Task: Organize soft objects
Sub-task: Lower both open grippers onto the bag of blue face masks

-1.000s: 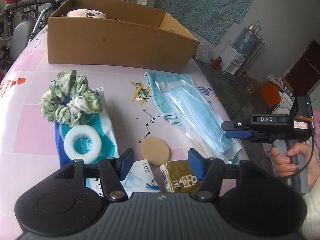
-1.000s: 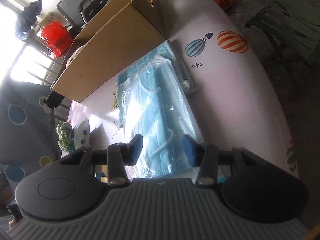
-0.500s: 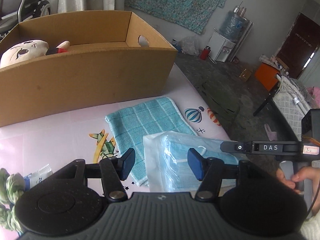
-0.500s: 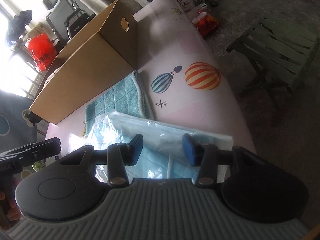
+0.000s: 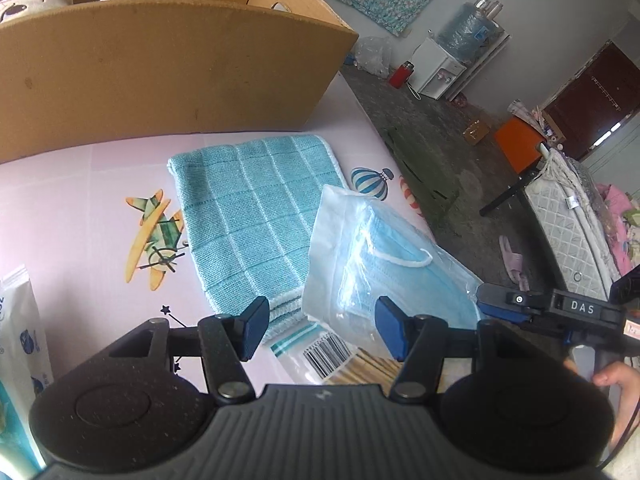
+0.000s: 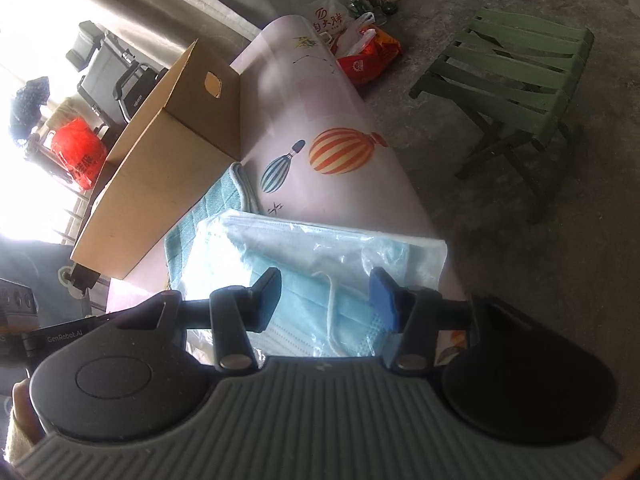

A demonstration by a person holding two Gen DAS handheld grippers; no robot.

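A pink table (image 5: 80, 184) printed with a plane and balloons fills the foreground, with a bare concrete floor beyond. From the left: one white packet (image 5: 18, 320) at the table's edge, one cardboard box (image 5: 160, 68) with one plush toy (image 5: 32, 0) showing over its rim, one folded blue cloth (image 5: 256, 216), then one clear bag of blue face masks (image 5: 380, 264) overlapping the cloth's corner. The step in hand looks like picking up the mask bag for the box. The left gripper (image 5: 318, 326) hovers with parted fingers, holding nothing. The right gripper (image 6: 325, 296) is opening, the bag lying beneath its fingers, ungripped. Next it likely needs to lower and close on the bag's near edge.
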